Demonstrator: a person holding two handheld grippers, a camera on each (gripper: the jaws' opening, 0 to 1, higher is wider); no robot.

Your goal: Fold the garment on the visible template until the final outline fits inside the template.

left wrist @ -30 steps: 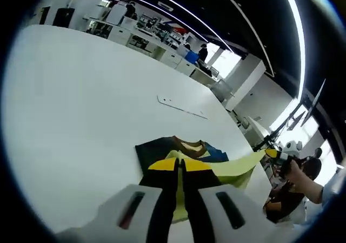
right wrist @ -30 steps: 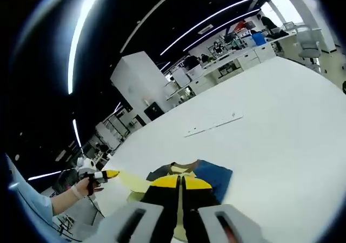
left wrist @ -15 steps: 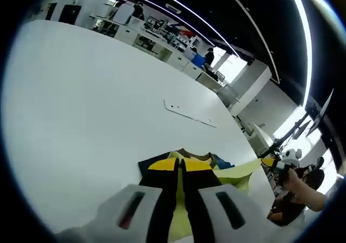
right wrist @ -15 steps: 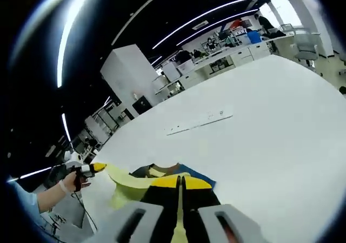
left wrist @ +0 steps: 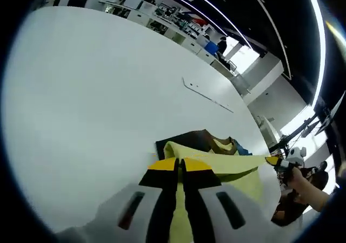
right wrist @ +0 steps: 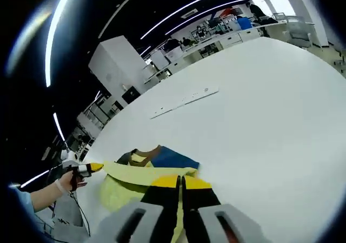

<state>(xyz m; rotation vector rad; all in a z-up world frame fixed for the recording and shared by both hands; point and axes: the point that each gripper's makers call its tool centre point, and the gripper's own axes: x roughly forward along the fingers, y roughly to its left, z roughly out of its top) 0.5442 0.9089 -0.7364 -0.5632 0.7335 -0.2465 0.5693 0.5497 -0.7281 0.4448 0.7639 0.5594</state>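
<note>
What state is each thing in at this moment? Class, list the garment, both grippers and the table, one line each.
garment: partly lifted, yellow-green edge stretched taut between the two grippers, dark and blue part lying on the table.
left gripper: shut on the garment's yellow-green edge.
right gripper: shut on the garment's yellow-green edge.
table: white, bearing the garment near its edge.

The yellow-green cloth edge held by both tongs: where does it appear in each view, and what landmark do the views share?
Left gripper view: the cloth edge runs from the left tongs at bottom centre right to the right tongs.
Right gripper view: it runs from the right tongs left to the left tongs.
Shared landmark: the thin strip on the white table.
</note>
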